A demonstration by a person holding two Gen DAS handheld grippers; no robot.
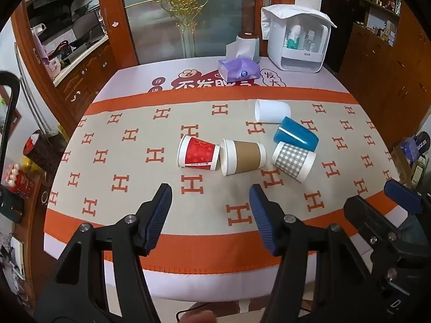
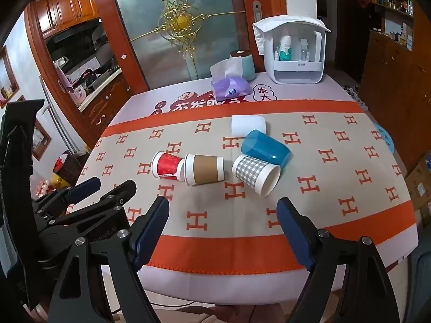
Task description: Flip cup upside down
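Several cups lie on their sides on the H-patterned cloth: a red paper cup (image 1: pixel 198 156) (image 2: pixel 167 167), a brown-sleeved paper cup (image 1: pixel 243 157) (image 2: pixel 204 169), a grey checked paper cup (image 1: pixel 293 160) (image 2: pixel 256 175), a blue plastic cup (image 1: pixel 296 137) (image 2: pixel 265 148) and a white cup (image 1: pixel 272 111) (image 2: pixel 248 125). My left gripper (image 1: pixel 210 197) is open and empty above the table's near edge, short of the cups. My right gripper (image 2: pixel 223 210) is open and empty, also short of them; it shows at the right edge of the left wrist view (image 1: pixel 377 207).
A purple tissue pack (image 1: pixel 238 68) (image 2: pixel 230 88), a teal-wrapped roll (image 1: pixel 249 44) and a white storage box (image 1: pixel 299 40) (image 2: pixel 295 53) stand at the table's far end. A glass door and wooden cabinets surround the table (image 1: pixel 188 274).
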